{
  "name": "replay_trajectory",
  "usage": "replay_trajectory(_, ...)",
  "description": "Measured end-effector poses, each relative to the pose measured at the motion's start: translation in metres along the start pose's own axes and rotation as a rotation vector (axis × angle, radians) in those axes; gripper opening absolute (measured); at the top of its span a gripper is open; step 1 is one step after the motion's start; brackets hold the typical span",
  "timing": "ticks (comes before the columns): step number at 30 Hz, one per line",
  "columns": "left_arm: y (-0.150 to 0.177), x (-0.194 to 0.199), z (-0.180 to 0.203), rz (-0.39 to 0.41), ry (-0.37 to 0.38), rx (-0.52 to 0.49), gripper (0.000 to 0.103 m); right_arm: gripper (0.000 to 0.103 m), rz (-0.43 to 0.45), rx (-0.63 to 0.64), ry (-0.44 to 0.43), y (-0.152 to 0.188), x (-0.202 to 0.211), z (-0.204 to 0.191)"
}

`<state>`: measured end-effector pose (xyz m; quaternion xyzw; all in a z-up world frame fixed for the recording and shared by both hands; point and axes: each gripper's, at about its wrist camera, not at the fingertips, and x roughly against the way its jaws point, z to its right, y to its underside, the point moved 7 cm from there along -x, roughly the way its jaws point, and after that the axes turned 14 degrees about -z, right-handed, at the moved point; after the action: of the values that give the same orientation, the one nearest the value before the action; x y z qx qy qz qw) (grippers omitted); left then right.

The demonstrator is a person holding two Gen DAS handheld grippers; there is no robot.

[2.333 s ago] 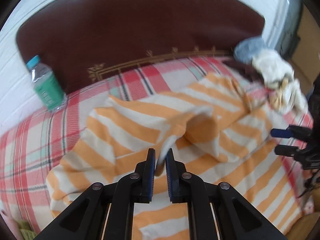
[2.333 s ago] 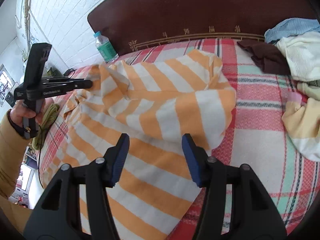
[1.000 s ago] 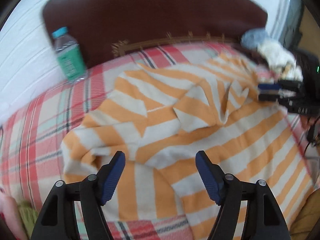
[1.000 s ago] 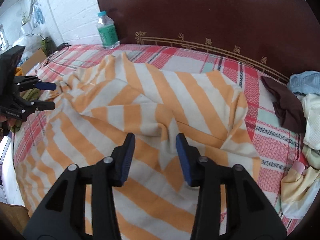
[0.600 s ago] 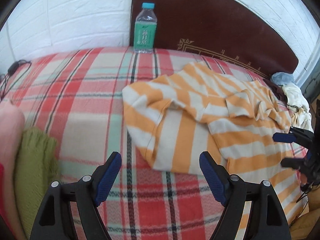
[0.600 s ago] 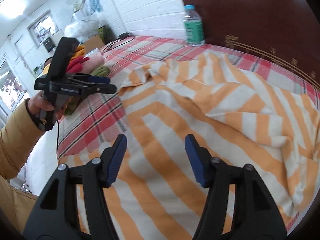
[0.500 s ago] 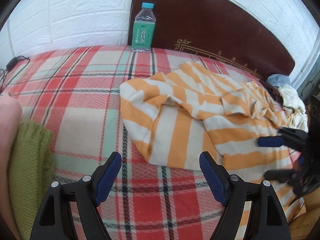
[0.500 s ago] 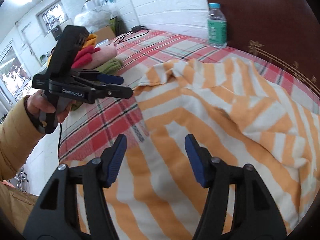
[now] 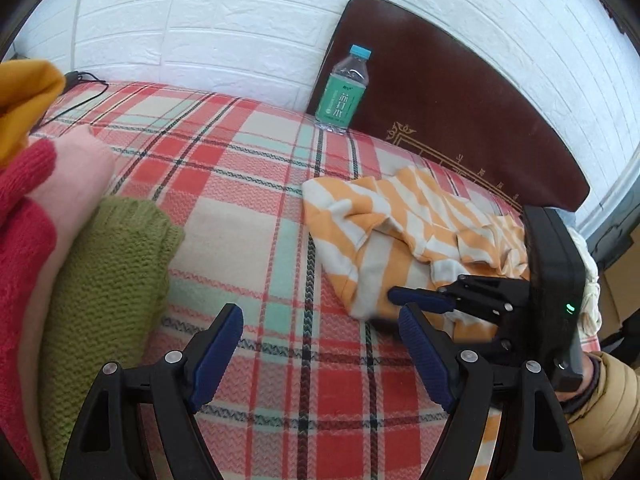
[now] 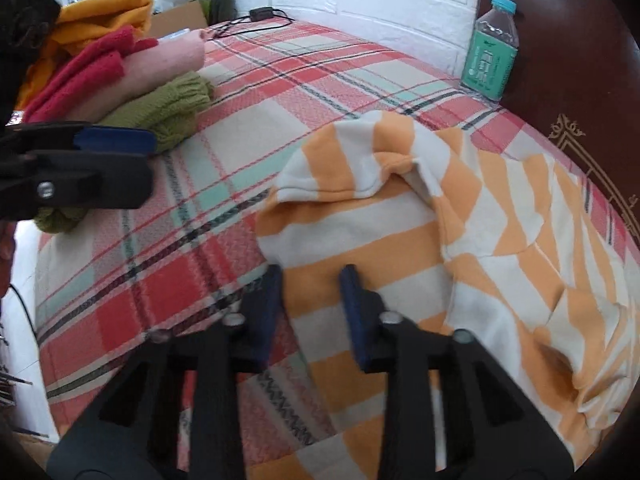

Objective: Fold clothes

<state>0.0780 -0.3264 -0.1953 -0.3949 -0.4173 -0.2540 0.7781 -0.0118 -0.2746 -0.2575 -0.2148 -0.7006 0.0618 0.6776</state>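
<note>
a: where is the striped garment [image 10: 460, 248] lying relative to the tongs?

b: it is spreading over the plaid bedcover [image 9: 224, 240], its long axis running from the near left hem away toward the dark headboard [image 9: 448, 108]. the right gripper [image 10: 312, 276] is sitting right at that hem edge, its jaws closing with orange-and-cream cloth between them; whether the pads are pressing yet, i cannot tell for sure.

a: and the left gripper [image 9: 320, 324]?

b: it is hanging wide and holding nothing, over bare plaid, with the hem corner lying ahead and to its right. so the right hand is the nearer one.

a: anything crowding them?

b: the folded stack of knits [image 10: 120, 76] is lying well off to the left, and the water bottle [image 9: 343, 90] is standing back by the headboard.
</note>
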Motion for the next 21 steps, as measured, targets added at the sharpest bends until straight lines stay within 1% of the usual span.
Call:
replay_trajectory(3, 0.003, 0.004, 0.002, 0.006, 0.027, -0.007, 0.082, 0.008, -0.028, -0.14, -0.157, -0.007, 0.002, 0.017)
replay_trajectory(6, 0.005, 0.007, 0.005, 0.009, 0.047, -0.017, 0.082, 0.007, 0.007, -0.243, -0.376, -0.019, 0.02, 0.024)
replay_trajectory(8, 0.006, 0.008, 0.007, 0.009, 0.05, -0.021, 0.082, 0.007, 0.056, -0.288, -0.52, -0.029, 0.042, 0.027)
replay_trajectory(11, 0.006, 0.009, 0.014, 0.006, 0.07, -0.037, 0.082, 0.007, 0.137, -0.341, -0.691, -0.042, 0.081, 0.036)
replay_trajectory(13, 0.005, 0.009, 0.02, 0.005, 0.081, -0.054, 0.082, 0.007, 0.211, -0.385, -0.8, -0.047, 0.111, 0.048)
replay_trajectory(16, 0.001, 0.009, 0.033, 0.002, 0.1, -0.086, 0.083, 0.008, 0.317, -0.444, -0.879, -0.046, 0.149, 0.07)
replay_trajectory(18, -0.002, 0.007, 0.043, -0.003, 0.107, -0.109, 0.083, 0.007, 0.368, -0.477, -0.923, -0.04, 0.168, 0.087)
replay_trajectory(21, -0.005, 0.003, 0.062, -0.016, 0.119, -0.157, 0.083, 0.008, 0.414, -0.549, -0.893, -0.011, 0.182, 0.121)
